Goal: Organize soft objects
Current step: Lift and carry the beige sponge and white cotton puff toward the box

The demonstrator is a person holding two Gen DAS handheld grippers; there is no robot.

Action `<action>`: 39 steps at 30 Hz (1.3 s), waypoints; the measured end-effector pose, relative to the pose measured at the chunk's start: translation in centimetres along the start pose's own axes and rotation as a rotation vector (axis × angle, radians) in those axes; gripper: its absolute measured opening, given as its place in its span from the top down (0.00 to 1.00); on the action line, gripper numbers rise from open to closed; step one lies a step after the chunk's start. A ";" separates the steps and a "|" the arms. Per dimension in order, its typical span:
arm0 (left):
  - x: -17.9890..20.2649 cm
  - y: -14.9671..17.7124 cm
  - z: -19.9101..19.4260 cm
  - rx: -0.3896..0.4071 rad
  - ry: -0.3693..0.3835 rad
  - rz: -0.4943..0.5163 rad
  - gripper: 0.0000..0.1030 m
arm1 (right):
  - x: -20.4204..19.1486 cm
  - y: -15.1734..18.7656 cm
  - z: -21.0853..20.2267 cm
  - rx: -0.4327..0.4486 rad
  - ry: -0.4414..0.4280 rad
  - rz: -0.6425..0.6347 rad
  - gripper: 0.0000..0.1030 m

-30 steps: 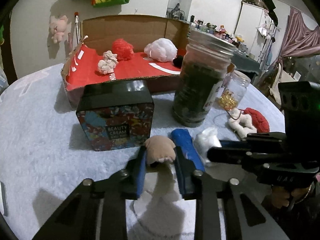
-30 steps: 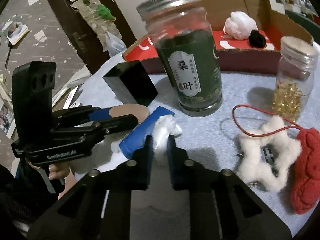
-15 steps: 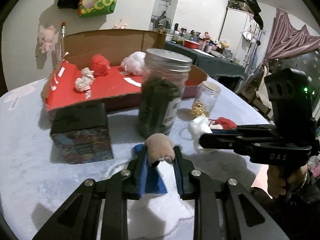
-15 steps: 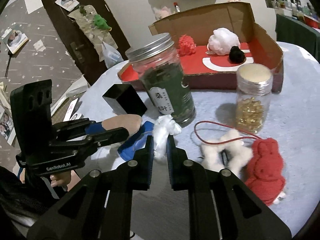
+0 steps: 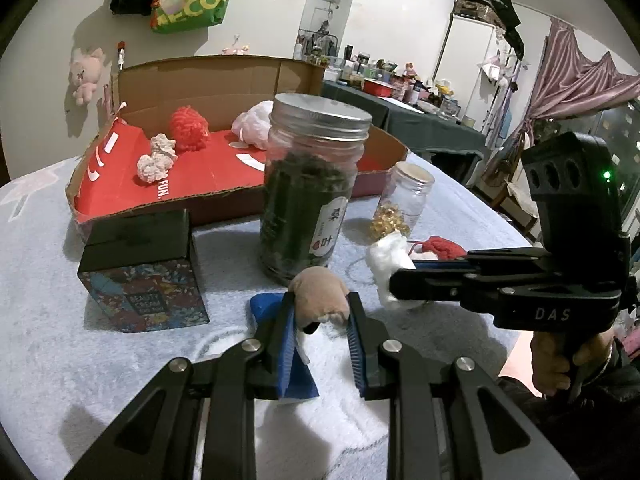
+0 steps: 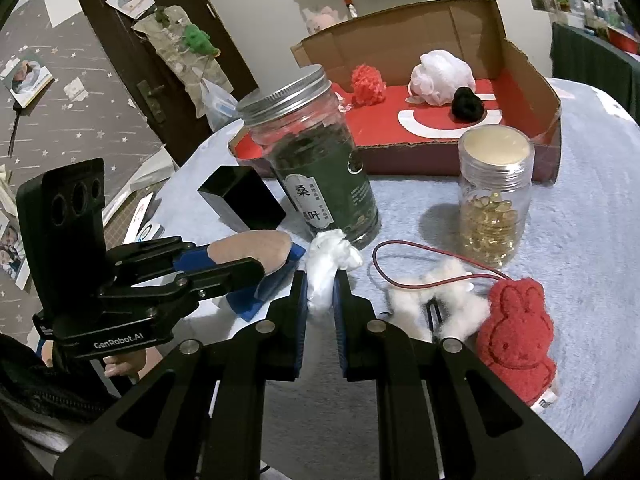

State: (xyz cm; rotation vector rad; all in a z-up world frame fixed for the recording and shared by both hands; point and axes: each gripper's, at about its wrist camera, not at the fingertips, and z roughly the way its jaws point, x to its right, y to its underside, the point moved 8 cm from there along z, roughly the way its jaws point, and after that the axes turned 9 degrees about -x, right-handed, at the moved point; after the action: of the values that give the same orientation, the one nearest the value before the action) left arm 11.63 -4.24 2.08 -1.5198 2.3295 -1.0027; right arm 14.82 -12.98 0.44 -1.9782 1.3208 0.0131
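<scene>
Your table [image 6: 580, 240] carries a box [image 5: 224, 84], two jars [image 6: 316, 168] [image 6: 494, 200], a black tin [image 5: 140, 272], a red bunny [image 6: 516, 328] and a blue pad [image 5: 262, 308].

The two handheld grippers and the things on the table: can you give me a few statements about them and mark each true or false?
1. The left gripper is clamped on a tan plush piece. True.
2. The right gripper is empty. False: it pinches a white fluffy wad.
3. The tall jar of dark leaves has its lid off. False: a metal lid is on it.
4. The red bunny plush lies in the cardboard box. False: it lies on the tablecloth.
5. A black pom-pom sits inside the box. True.
</scene>
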 end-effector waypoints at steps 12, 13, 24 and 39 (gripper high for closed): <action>-0.8 -0.6 -0.3 -0.012 -0.044 0.010 0.76 | 0.6 -0.1 -0.5 0.008 0.014 0.014 0.88; -0.9 -0.7 -0.4 -0.016 -0.053 0.011 0.75 | 0.9 -0.1 -0.6 0.008 0.020 0.020 0.88; -2.8 -2.8 -1.0 -0.095 -0.104 0.041 0.76 | 3.7 -0.3 -3.4 0.009 0.090 0.053 0.88; -5.1 -5.5 -0.4 -0.155 -0.117 0.072 0.76 | 9.3 -1.7 -7.1 -0.033 0.316 0.022 0.88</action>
State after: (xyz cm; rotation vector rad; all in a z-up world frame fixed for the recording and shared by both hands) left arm 17.79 -1.02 4.83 -1.4922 2.4074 -0.7112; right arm 17.86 -24.12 2.92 -2.0531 1.5481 -0.2795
